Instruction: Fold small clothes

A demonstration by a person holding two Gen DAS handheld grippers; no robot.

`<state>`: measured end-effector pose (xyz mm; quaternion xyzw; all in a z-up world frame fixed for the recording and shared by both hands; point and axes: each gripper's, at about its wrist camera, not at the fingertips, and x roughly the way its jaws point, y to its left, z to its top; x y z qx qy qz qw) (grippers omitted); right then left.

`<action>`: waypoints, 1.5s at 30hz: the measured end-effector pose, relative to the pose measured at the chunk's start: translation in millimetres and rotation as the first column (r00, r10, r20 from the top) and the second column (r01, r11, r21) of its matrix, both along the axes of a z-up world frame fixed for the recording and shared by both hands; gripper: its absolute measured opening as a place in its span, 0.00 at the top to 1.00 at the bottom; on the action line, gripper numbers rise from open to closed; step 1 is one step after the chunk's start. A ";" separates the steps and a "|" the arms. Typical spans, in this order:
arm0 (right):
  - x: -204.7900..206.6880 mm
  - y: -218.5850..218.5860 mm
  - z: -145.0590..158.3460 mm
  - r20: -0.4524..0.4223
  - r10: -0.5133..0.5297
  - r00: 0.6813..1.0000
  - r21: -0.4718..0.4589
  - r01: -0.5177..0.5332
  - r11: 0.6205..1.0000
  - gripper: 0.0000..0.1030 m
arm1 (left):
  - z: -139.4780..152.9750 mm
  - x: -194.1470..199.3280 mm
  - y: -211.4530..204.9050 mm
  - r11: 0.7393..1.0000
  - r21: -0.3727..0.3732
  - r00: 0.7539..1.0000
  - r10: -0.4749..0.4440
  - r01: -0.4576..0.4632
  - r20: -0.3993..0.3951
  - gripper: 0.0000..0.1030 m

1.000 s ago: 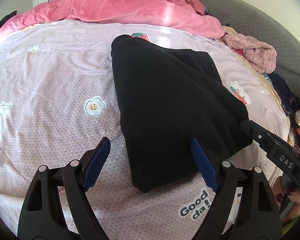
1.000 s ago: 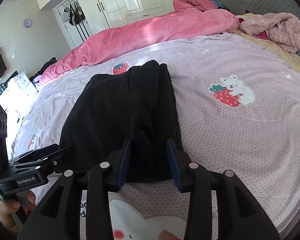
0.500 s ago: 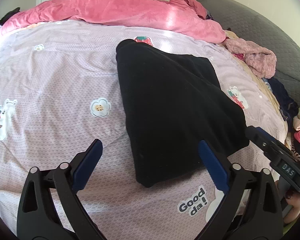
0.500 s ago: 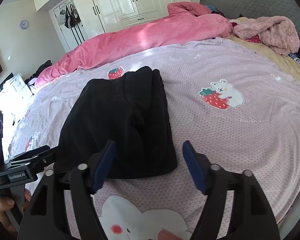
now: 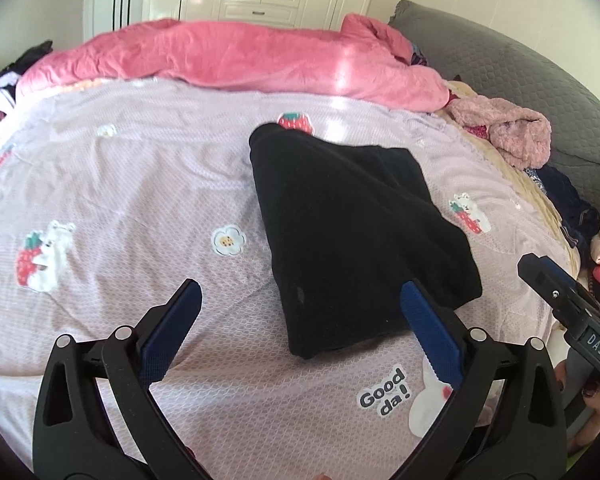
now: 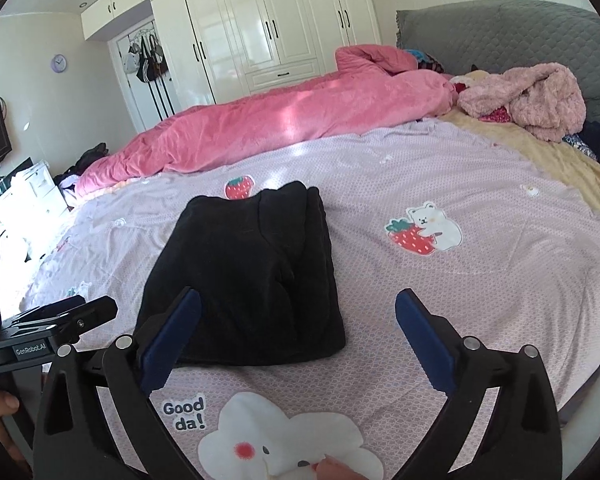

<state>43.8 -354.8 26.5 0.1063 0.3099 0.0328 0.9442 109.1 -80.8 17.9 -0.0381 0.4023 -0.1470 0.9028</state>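
A black garment (image 5: 352, 232) lies folded into a thick, roughly rectangular stack on the lilac printed bedsheet (image 5: 132, 184). It also shows in the right wrist view (image 6: 248, 268). My left gripper (image 5: 300, 300) is open and empty, hanging just above the stack's near left corner. My right gripper (image 6: 298, 312) is open and empty, held just short of the stack's near edge. The right gripper's body shows at the right edge of the left wrist view (image 5: 568, 312), and the left one at the left edge of the right wrist view (image 6: 52, 320).
A pink duvet (image 5: 228, 56) lies bunched along the far side of the bed. A fluffy pink garment (image 6: 528, 96) and dark clothes (image 5: 568, 208) are piled at the right by the grey headboard (image 6: 512, 32). White wardrobes (image 6: 268, 28) stand behind.
The right gripper let go of the garment's near edge and opened wide. Both grippers have drawn back and up from the stack, which stays put.
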 end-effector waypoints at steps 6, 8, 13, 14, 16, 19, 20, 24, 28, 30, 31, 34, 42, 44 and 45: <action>-19.5 2.8 16.6 0.063 -0.003 0.998 -0.025 0.004 1.000 0.04 | 15.0 -15.8 7.4 1.000 -0.004 0.999 0.019 -0.018 0.044 0.09; -26.9 3.8 20.5 0.074 0.001 0.997 -0.036 0.002 0.999 0.04 | 19.7 -21.9 10.4 1.000 -0.003 0.998 0.024 -0.024 0.058 0.09; -42.3 5.5 22.8 0.082 0.011 0.997 -0.058 -0.007 0.998 0.04 | 26.2 -36.6 16.8 0.999 0.002 0.996 0.036 -0.036 0.083 0.09; -44.5 5.9 22.5 0.082 0.012 0.997 -0.063 -0.007 0.998 0.04 | 26.1 -39.7 18.2 0.999 0.004 0.996 0.037 -0.038 0.083 0.09; -48.3 6.1 21.0 0.080 0.016 0.997 -0.073 -0.010 0.997 0.04 | 25.5 -45.4 21.1 0.999 0.007 0.996 0.040 -0.041 0.080 0.09; -53.7 7.3 18.5 0.076 0.019 0.997 -0.085 -0.012 0.996 0.04 | 20.5 -55.1 25.0 0.999 0.013 0.996 0.051 -0.052 0.076 0.09; -55.2 8.0 17.3 0.072 0.021 0.997 -0.086 -0.014 0.996 0.04 | 17.7 -58.6 26.1 0.998 0.016 0.996 0.055 -0.056 0.074 0.09; -59.9 11.6 11.7 0.057 0.029 0.998 -0.092 -0.024 0.995 0.04 | 6.4 -66.9 31.7 0.998 0.028 0.997 0.060 -0.061 0.056 0.09; -64.1 18.2 4.7 0.037 0.043 0.998 -0.109 -0.039 0.993 0.04 | -3.4 -73.2 34.3 0.998 0.025 0.997 0.061 -0.062 0.042 0.09; -66.6 21.6 -0.1 0.026 0.050 0.998 -0.115 -0.047 0.992 0.04 | -7.8 -74.9 34.6 0.997 0.038 0.997 0.063 -0.065 0.041 0.09; -67.7 23.3 -2.5 0.023 0.053 0.998 -0.118 -0.050 0.992 0.04 | -9.8 -75.3 35.5 0.997 0.040 0.997 0.067 -0.069 0.040 0.09; -71.1 28.7 -9.1 0.019 0.061 0.998 -0.126 -0.058 0.990 0.04 | -14.2 -76.4 37.8 0.996 0.039 0.996 0.077 -0.078 0.043 0.09; -64.1 38.5 -30.7 -0.040 0.052 0.998 -0.133 -0.057 0.990 0.04 | -27.2 -73.6 35.1 0.995 0.050 0.996 0.087 -0.088 0.031 0.09; -56.9 40.7 -42.3 -0.106 0.063 0.992 -0.129 -0.076 0.989 0.04 | -30.0 -72.3 34.4 0.995 0.049 0.996 0.088 -0.089 0.024 0.09; -54.6 41.3 -47.1 -0.125 0.063 0.990 -0.125 -0.079 0.989 0.04 | -31.5 -72.2 34.2 0.995 0.049 0.996 0.086 -0.087 0.020 0.09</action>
